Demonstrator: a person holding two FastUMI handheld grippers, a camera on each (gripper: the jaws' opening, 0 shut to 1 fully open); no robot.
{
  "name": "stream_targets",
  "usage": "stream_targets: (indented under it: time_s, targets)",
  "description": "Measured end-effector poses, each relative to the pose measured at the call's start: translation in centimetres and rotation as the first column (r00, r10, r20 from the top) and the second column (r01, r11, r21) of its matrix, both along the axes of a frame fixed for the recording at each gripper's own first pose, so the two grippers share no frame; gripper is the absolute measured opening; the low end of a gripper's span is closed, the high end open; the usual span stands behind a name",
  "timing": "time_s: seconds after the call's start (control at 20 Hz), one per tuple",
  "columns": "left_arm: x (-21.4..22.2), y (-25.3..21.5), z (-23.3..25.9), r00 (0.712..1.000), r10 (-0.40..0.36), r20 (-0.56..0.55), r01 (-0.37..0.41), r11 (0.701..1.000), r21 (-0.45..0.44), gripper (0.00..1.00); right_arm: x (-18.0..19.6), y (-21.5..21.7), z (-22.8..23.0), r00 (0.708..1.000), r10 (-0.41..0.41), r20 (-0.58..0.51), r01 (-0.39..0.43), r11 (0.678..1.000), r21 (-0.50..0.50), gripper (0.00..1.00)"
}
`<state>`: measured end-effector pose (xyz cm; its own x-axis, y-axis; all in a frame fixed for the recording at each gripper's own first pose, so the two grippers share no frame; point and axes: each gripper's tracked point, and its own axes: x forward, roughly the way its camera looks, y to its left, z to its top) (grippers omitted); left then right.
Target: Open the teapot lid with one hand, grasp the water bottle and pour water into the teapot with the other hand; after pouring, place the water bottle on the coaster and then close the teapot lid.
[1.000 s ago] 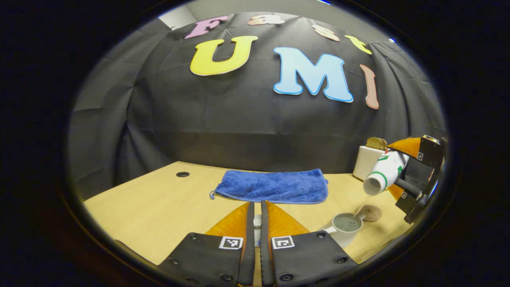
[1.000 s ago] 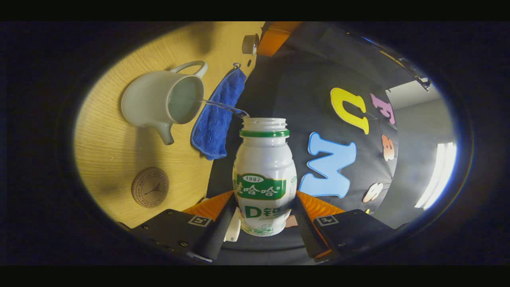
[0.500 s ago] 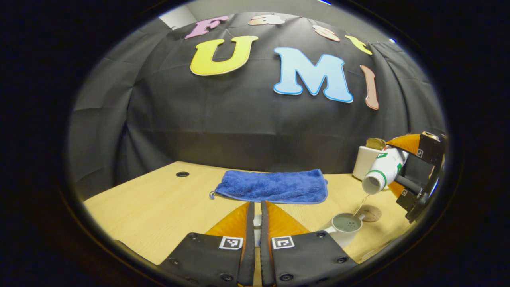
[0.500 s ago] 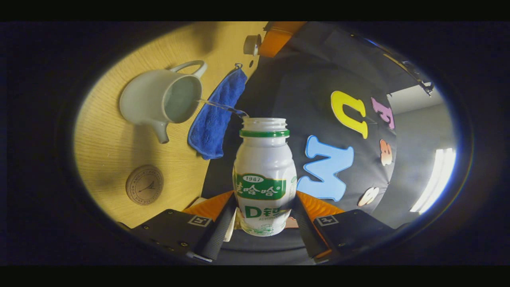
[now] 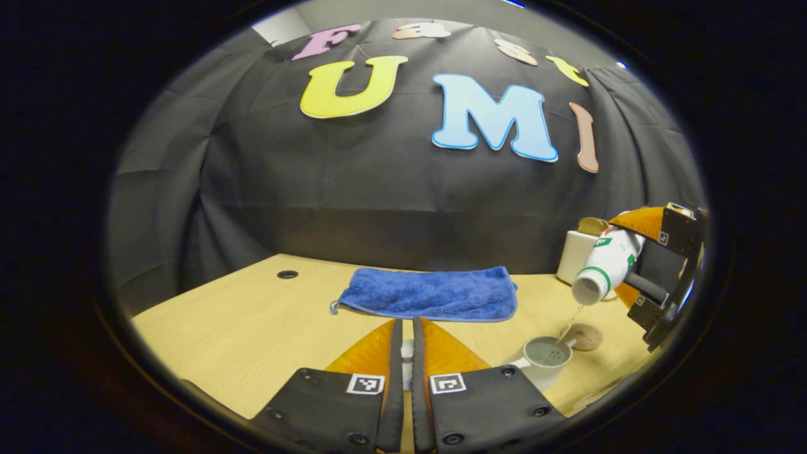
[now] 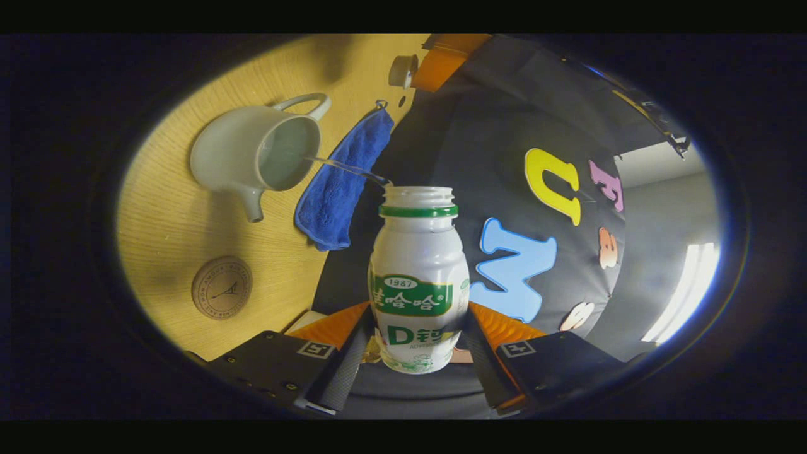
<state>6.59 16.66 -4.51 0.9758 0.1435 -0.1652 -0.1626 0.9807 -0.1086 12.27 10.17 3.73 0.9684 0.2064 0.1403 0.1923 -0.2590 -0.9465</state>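
The right hand-held gripper (image 6: 413, 353) is clamped on the water bottle (image 6: 418, 277), one finger pressing each side of its lower body. The bottle is uncapped and tipped over toward the teapot (image 6: 252, 154), and a thin stream of water (image 6: 343, 168) runs from its mouth into the pot's open top. In the left gripper view the same bottle (image 5: 602, 265) hangs tilted above the teapot (image 5: 546, 356), mouth down.

The left hand-held gripper (image 5: 406, 353) has its fingers drawn almost together, with a small pale object between them that looks like the teapot lid (image 5: 407, 350); it is mostly hidden, so the grip itself cannot be confirmed. In the right gripper view the lid (image 6: 401, 70) shows at that gripper's tip.

The teapot stands on the tabletop (image 5: 252, 321), the round coaster (image 6: 222, 287) just beside it and bare. A blue cloth (image 5: 432, 293) lies behind, and a white box (image 5: 575, 255) sits near the wall.
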Motion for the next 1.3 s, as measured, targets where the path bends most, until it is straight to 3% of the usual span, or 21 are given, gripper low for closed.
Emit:
stream_targets:
  time_s: [1.3]
  targets:
    - [-0.1,0.0,-0.1,1.000,-0.006,-0.005,0.006,1.000,0.000,0.12,-0.2,1.8,1.1,0.998,0.049,0.044,-0.044,0.992,-0.121,0.80]
